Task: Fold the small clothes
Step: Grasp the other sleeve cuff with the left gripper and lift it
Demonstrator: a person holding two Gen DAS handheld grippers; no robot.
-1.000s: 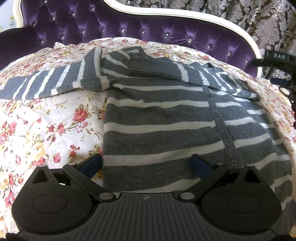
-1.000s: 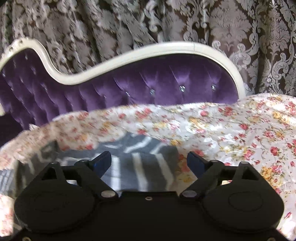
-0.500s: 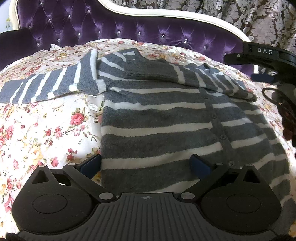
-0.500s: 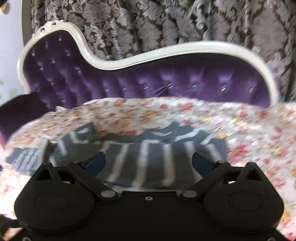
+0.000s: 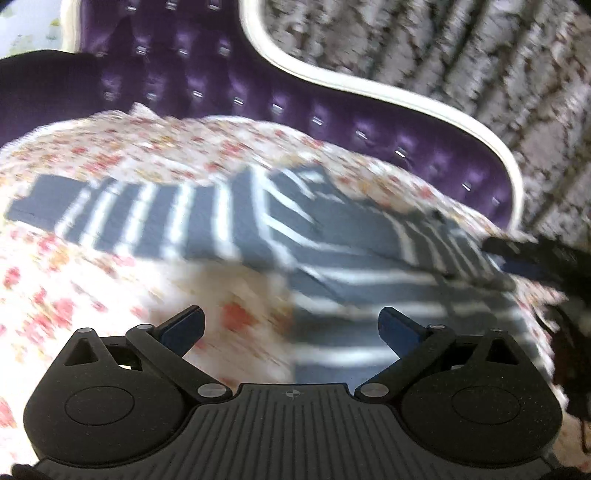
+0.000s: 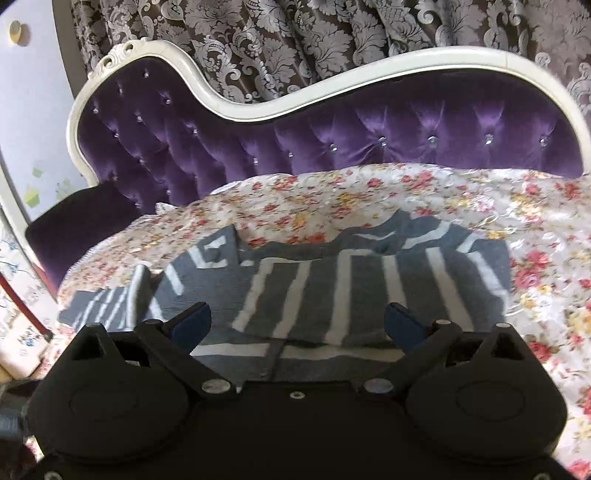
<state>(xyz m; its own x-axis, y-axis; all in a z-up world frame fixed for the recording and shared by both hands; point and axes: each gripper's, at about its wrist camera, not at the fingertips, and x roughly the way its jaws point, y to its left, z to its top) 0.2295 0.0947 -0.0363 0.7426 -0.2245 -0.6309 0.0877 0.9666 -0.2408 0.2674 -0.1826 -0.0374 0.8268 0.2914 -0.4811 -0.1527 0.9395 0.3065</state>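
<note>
A grey cardigan with white stripes (image 5: 354, 258) lies flat on a floral sheet (image 5: 110, 280). Its right sleeve is folded across the chest; its left sleeve (image 5: 122, 214) stretches out to the left. My left gripper (image 5: 291, 326) is open and empty, above the garment's left edge; this view is motion-blurred. My right gripper (image 6: 297, 325) is open and empty, hovering over the folded sleeve (image 6: 369, 288) near the cardigan's right side. The right gripper also shows in the left wrist view (image 5: 535, 258) at the far right.
A purple tufted headboard with a white frame (image 6: 332, 125) rises behind the bed, with patterned curtains (image 6: 332, 33) beyond. Floral sheet (image 6: 554, 258) lies bare right of the cardigan. Boxes (image 6: 18, 332) stand off the bed's left side.
My left gripper has swung left, from over the hem to the cardigan's left edge, with the spread sleeve more in view. My right gripper has moved left over the folded sleeve. Both stay open.
</note>
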